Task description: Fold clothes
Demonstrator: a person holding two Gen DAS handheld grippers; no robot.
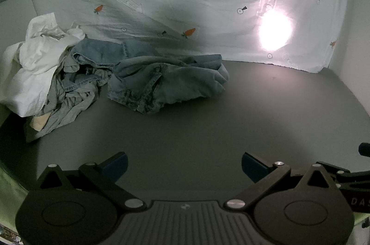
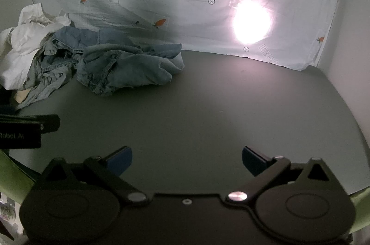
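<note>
While both tools hover, left tool [image 1: 184, 166] and right tool [image 2: 186, 161] jaws apart, crumpled jeans [image 1: 161, 80] on grey table [image 1: 254, 110]

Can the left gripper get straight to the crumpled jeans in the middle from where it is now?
Probably yes. The left gripper is open and empty, and only bare grey table lies between it and the crumpled jeans. The clothes pile sits off to the left, clear of that path.

Left tool [image 1: 184, 166] jaws wide apart; right tool [image 2: 186, 160] likewise.
</note>
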